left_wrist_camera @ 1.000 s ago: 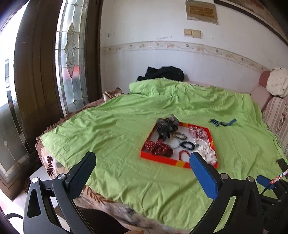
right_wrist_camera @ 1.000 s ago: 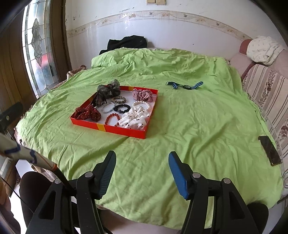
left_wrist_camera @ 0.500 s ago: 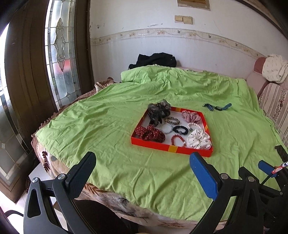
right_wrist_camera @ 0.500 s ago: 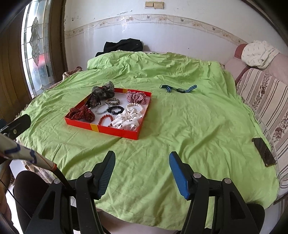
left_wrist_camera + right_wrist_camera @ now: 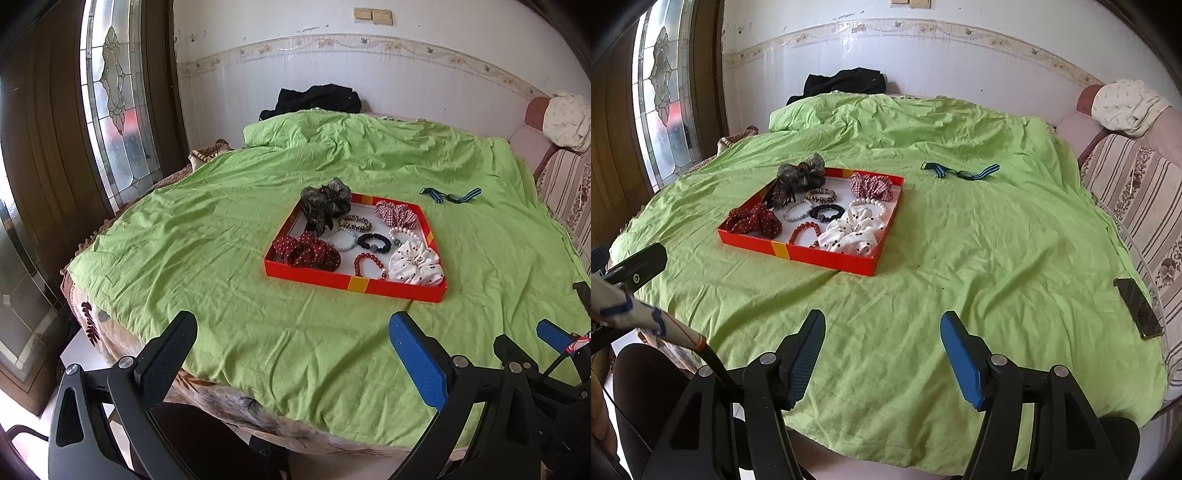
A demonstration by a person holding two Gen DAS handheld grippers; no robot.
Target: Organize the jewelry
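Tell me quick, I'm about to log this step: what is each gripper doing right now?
Left gripper: open, holding nothing, above the green sheet.
Right gripper: open, holding nothing.

My left gripper [image 5: 291,343] dips and levels toward the red tray [image 5: 354,284] (jewelry untouched), which now sits squarer ahead.

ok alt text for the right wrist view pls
An orange tray of scrunchies and bead bracelets sits on a green sheet, a striped watch strap lying beyond it. The right gripper hangs in front, jaws open and empty.
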